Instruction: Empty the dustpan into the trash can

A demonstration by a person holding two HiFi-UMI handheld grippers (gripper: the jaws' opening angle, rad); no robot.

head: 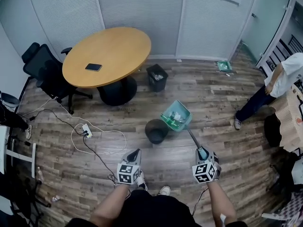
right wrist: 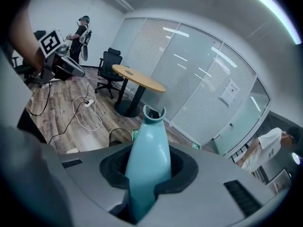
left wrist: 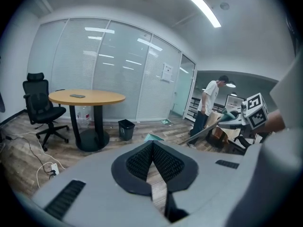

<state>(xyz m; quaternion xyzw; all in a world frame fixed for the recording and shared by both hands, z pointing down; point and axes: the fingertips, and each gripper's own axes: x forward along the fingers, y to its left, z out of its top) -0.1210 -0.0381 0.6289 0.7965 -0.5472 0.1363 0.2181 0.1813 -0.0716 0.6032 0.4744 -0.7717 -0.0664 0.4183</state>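
Dustpan [head: 176, 116], likely light, stiff plastic, tilted just beside round trash can [head: 156, 130], clamped at teal handle [right wrist: 144, 150] by right gripper [right wrist: 147, 171]; left gripper [left wrist: 152, 162] closed, empty.

From head: high up, facing steeply down onto wooden floor [head: 222, 98], left claw [head: 135, 152] and right claw [head: 202, 152] near at bottom edge. From left claw: low, close along own claw, facing round counter [left wrist: 87, 97] and glass wall [left wrist: 118, 70]. From right claw: close along own claw, tilted, facing same counter. Shared by all three: counter, office chair [head: 42, 67].
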